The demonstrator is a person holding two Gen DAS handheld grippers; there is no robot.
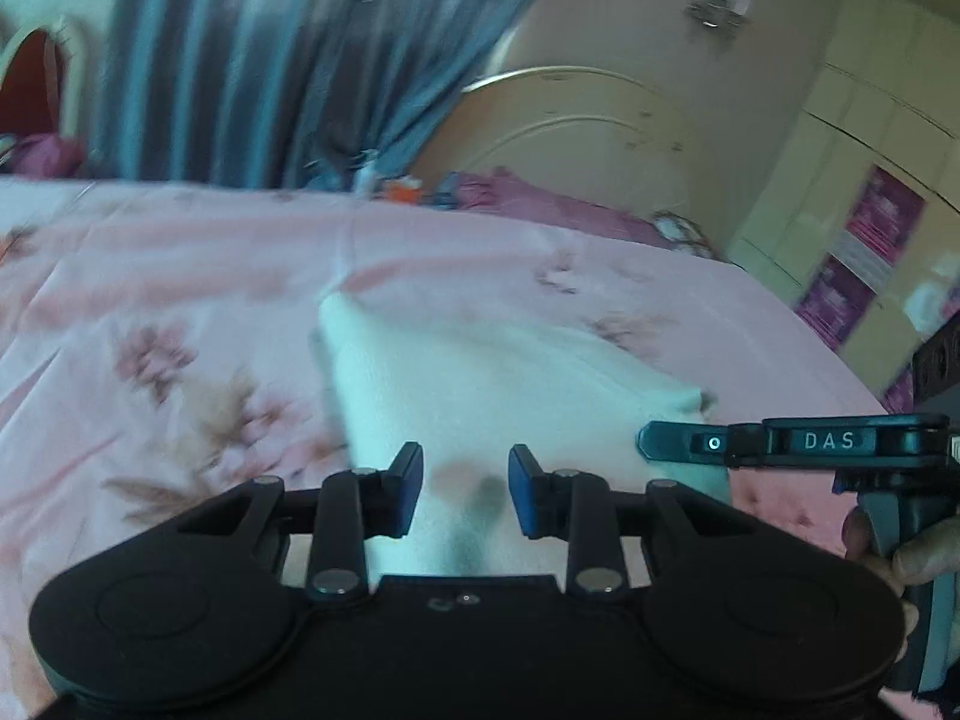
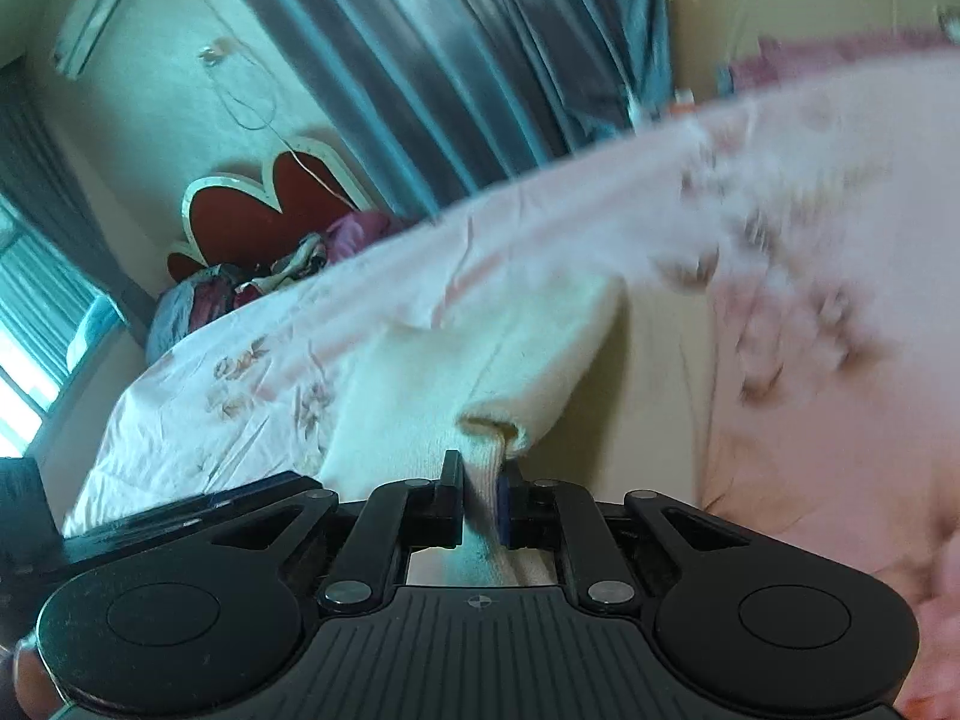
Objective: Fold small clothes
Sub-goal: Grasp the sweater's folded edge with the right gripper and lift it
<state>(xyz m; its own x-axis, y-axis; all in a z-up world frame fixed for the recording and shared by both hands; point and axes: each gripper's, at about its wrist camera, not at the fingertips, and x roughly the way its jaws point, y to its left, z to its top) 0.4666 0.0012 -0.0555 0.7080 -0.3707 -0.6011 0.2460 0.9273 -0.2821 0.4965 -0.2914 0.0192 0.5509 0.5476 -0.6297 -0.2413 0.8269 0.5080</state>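
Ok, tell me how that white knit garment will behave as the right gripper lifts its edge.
The white garment is probably floppy: it bunches and sags where the right gripper pinches it. It looks light, so it should lift easily. Its fuzzy knit likely clings rather than slips on the pink bedsheet, so it may drag the sheet slightly.

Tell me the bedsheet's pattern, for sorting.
Pink bedsheet with floral print; clearest in left wrist view.
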